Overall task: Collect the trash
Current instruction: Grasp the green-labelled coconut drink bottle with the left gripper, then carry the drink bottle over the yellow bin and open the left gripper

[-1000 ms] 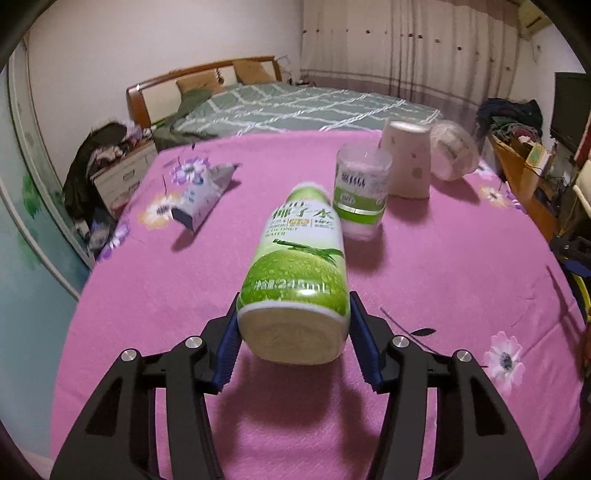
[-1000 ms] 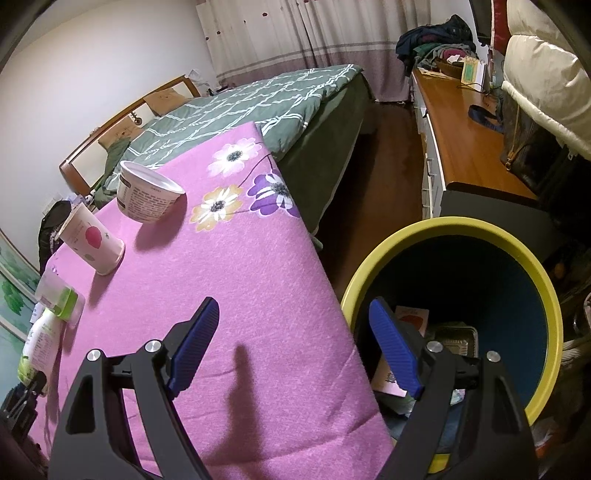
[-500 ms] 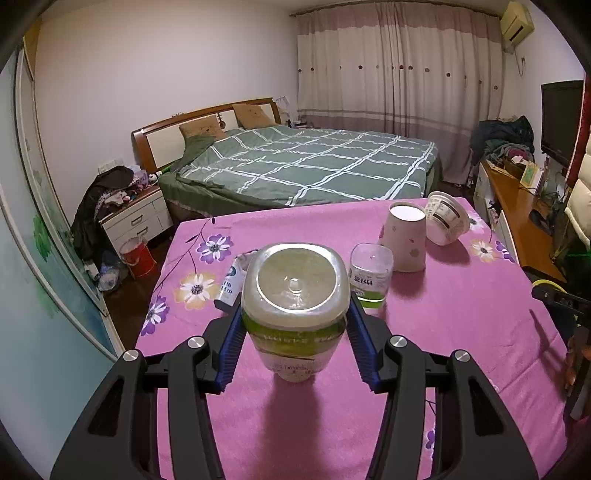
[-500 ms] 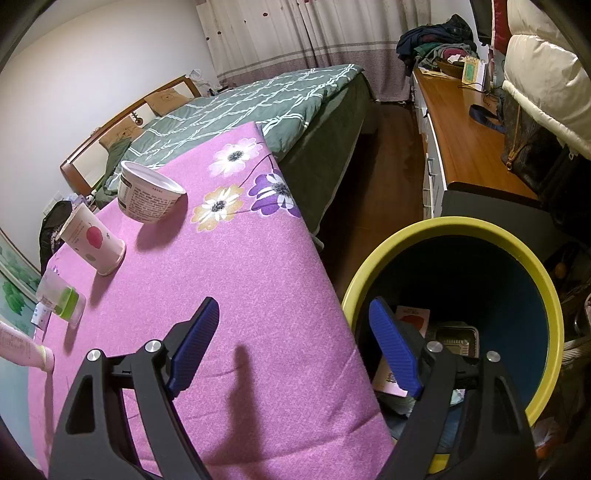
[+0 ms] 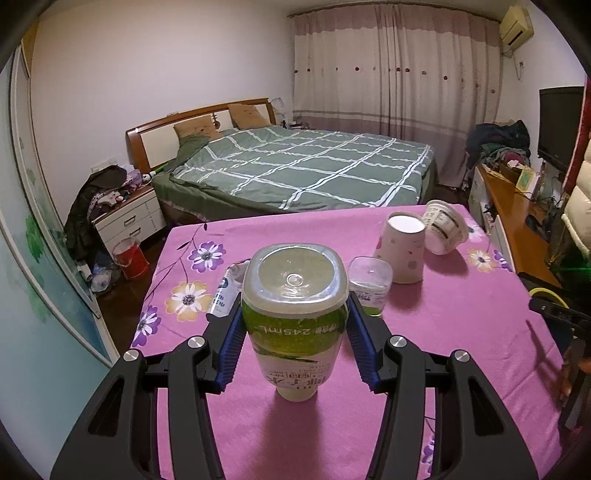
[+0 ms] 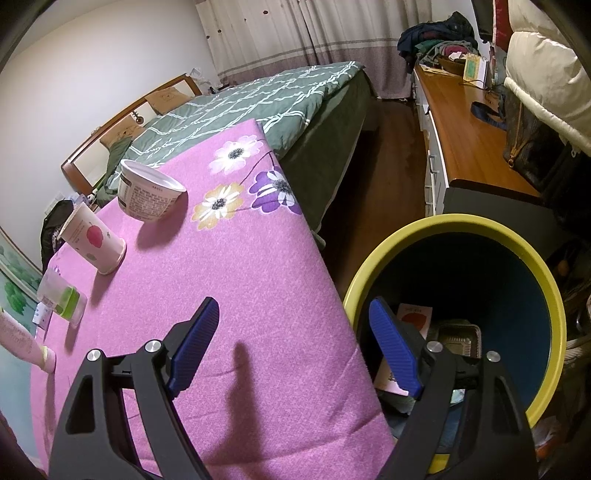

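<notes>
Left tongs [image 5: 294, 334] clamped on one bottle [image 5: 294, 314], right tongs [image 6: 291, 349] apart, two cups [image 6: 92, 239], perhaps one carton [image 5: 226, 291].

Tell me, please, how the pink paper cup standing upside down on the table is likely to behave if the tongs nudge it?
The pink paper cup looks thin-walled and empty, so probably very light; a nudge would likely slide it across the pink tablecloth. It rests on its wider mouth, so it seems fairly stable. If tipped, its taper would probably roll it in a curve.

Setting: home bedroom. Evidence: double bed [image 5: 295, 173] with green checked quilt, wooden headboard [image 5: 192, 125], bedside cabinet [image 5: 127, 218], full-length curtains [image 5: 399, 70], wall air conditioner [image 5: 516, 21], clothes pile [image 5: 498, 142].
</notes>
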A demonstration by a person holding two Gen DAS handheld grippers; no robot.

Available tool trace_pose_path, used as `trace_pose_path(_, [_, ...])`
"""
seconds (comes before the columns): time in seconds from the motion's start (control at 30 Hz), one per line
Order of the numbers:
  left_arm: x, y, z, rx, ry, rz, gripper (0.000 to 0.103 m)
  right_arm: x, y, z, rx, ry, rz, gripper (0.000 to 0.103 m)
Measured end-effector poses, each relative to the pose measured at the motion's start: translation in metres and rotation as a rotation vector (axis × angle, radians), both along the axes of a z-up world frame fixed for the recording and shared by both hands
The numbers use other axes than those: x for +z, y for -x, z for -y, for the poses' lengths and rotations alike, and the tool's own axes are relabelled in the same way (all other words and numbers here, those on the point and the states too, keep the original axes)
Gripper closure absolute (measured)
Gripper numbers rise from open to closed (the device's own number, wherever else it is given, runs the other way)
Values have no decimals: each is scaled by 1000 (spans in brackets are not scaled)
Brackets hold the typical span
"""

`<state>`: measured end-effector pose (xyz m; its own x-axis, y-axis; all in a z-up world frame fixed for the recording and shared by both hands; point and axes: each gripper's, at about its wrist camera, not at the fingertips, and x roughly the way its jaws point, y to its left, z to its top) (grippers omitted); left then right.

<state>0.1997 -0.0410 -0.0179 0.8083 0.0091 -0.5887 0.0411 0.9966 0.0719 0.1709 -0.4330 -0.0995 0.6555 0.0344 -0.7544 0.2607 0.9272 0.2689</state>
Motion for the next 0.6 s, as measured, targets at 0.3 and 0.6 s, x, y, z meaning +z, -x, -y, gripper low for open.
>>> trace_pose_path(0.3, [29,28,31,-108,4,42,51,6,8,1,-12,37,24,24])
trace_pose_path(0.6, [50,35,101,-308,39,66,51,41,62,30,-69,95,97,24])
